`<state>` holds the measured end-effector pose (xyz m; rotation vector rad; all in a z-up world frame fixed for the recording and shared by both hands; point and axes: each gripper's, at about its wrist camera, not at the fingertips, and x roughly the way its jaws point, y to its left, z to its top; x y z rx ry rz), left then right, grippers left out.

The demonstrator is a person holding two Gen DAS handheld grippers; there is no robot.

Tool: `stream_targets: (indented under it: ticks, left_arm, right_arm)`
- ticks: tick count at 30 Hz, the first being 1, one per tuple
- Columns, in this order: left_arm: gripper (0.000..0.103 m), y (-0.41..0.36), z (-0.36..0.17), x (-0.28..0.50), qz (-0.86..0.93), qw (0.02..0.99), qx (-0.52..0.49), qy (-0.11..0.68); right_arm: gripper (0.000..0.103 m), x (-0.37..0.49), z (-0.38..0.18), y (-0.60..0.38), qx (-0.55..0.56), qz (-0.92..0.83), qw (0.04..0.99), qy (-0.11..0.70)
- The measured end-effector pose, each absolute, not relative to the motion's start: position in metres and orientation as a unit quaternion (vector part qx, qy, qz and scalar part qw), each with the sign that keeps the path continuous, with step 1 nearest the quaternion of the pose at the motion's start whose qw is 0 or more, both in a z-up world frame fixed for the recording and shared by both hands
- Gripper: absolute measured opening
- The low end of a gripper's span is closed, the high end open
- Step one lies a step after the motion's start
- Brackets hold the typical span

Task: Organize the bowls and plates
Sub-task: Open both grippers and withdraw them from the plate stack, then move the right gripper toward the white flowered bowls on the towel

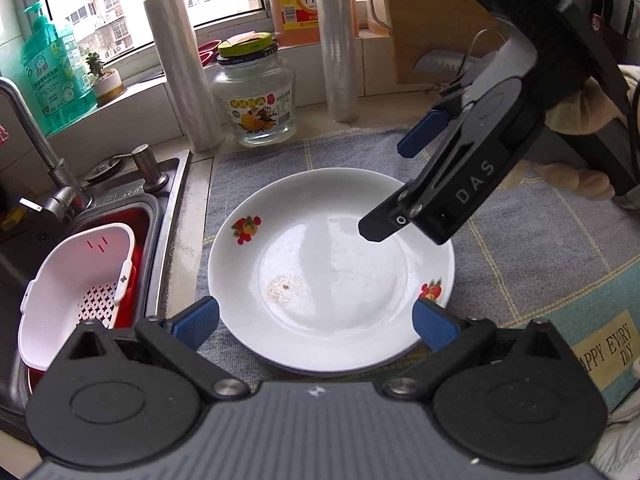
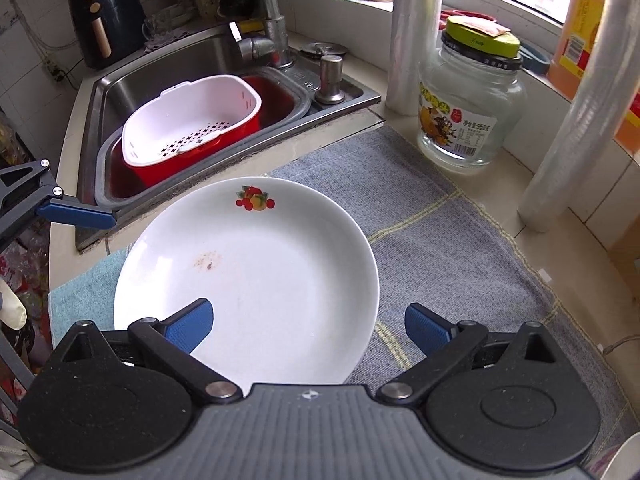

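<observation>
- Left gripper [image 1: 316,320]: my jaws apart, straddling the plate's near rim, holding nothing.
- Plate [image 1: 332,264] lies flat on the grey mat [image 1: 520,248], sink [image 2: 168,64] just beside.
- Right gripper [image 2: 308,324]: jaws apart over the plate.
- Risk: glazed rim slips, plate slides sinkward.

place: home kitchen, lived-in
landmark: stainless steel sink [image 2: 132,80] with chrome tap [image 2: 272,20], set in a tiled counter corner
in sink: white perforated plastic colander [image 2: 192,120] nested in a red tub [image 2: 160,172]
right of sink: grey checked cloth mat [image 2: 440,240] carrying a white fruit-print ceramic plate [image 2: 256,280]
behind mat: clear glass jar with yellow-green lid [image 2: 468,100], rolls of cling film [image 1: 184,72], orange cooking-wine jug [image 1: 292,0]
sill behind sink: green dish-soap pump bottle [image 1: 48,68], small potted succulent [image 1: 102,76]
far side of sink: black air fryer [image 2: 108,16]
window: apartment blocks outside
</observation>
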<state>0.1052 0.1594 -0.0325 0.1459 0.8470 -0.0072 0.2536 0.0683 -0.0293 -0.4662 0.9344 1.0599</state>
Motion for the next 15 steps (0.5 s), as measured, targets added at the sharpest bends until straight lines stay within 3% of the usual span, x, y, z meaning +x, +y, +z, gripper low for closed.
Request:
stream_targets:
  ticks: [6, 15]
  left_arm:
    - [0.102, 0.155, -0.031, 0.107, -0.008, 0.919, 0.059, 0.389]
    - [0.102, 0.127, -0.037, 0.117, -0.092, 0.924, 0.043, 0.369]
  right_arm:
    - [0.103, 0.227, -0.032, 0.033, -0.194, 0.397, 0.813, 0.379]
    - [0.103, 0.188, -0.04, -0.033, -0.141, 0.258, 0.869, 0.398]
